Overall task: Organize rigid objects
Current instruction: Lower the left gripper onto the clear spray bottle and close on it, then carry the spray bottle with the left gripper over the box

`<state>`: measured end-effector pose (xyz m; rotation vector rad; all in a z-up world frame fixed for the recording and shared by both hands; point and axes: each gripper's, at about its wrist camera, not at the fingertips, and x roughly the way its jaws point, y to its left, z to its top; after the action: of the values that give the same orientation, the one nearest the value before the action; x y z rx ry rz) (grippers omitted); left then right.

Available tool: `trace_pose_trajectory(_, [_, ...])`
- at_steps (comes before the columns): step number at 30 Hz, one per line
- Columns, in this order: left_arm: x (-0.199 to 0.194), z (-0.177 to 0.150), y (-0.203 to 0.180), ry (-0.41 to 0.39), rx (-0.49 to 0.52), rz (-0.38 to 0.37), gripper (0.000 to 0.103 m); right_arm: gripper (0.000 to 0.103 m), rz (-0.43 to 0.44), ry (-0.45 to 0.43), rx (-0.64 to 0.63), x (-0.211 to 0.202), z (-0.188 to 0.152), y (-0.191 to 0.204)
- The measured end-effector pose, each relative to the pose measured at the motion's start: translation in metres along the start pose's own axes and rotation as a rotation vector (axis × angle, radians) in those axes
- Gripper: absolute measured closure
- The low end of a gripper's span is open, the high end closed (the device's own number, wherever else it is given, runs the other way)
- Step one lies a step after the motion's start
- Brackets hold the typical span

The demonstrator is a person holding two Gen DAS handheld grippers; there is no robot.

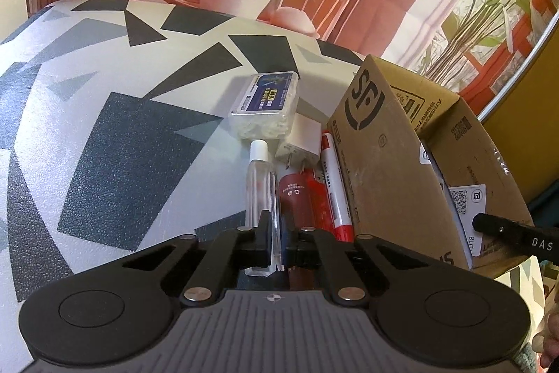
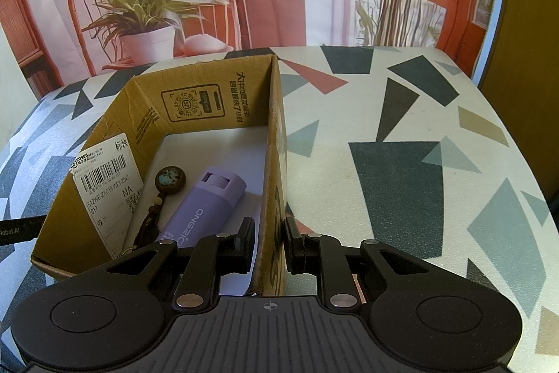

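Brown cardboard box [image 2: 209,114] wall sat pinched in the right hand-held gripper [image 2: 269,243]; only that view showed its lilac tube [image 2: 206,208]. The left hand-held gripper [image 1: 279,233] clamped a clear flat plastic piece [image 1: 274,219] beside the box on the bench [image 1: 104,93].

Left tongs [image 1: 279,235] and right tongs [image 2: 269,243]: matte black linkages; silver rivets; ribbed grey housing; crosshair mark.

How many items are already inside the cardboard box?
2: a purple case on the cardboard box floor, and a beaded pendant beside it by the labelled wall. The near corner is hidden.
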<state>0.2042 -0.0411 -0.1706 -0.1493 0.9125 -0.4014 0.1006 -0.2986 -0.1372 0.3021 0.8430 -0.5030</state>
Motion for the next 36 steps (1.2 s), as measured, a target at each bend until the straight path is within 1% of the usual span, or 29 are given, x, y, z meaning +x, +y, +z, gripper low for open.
trace_pose_trajectory(16, [-0.01, 0.002, -0.002, -0.029, 0.005, -0.008, 0.098, 0.086, 0.0, -0.005, -0.01, 0.0, 0.0, 0.001])
trace_pose_trajectory(20, [-0.016, 0.003, -0.002, -0.046, -0.002, -0.026, 0.098, 0.086, 0.004, -0.008, -0.012, -0.001, -0.001, 0.001])
trace_pose_trajectory(24, [-0.018, 0.003, -0.005, -0.046, 0.008, -0.035, 0.098, 0.086, 0.007, -0.009, -0.014, -0.001, -0.001, 0.001])
trace_pose_trajectory(31, [-0.018, 0.003, -0.003, -0.047, -0.003, -0.036, 0.098, 0.086, 0.007, -0.009, -0.013, -0.001, -0.001, 0.001])
trace_pose_trajectory(36, [-0.024, 0.008, -0.001, -0.064, -0.018, -0.044, 0.098, 0.086, 0.007, -0.009, -0.014, -0.001, -0.001, 0.001])
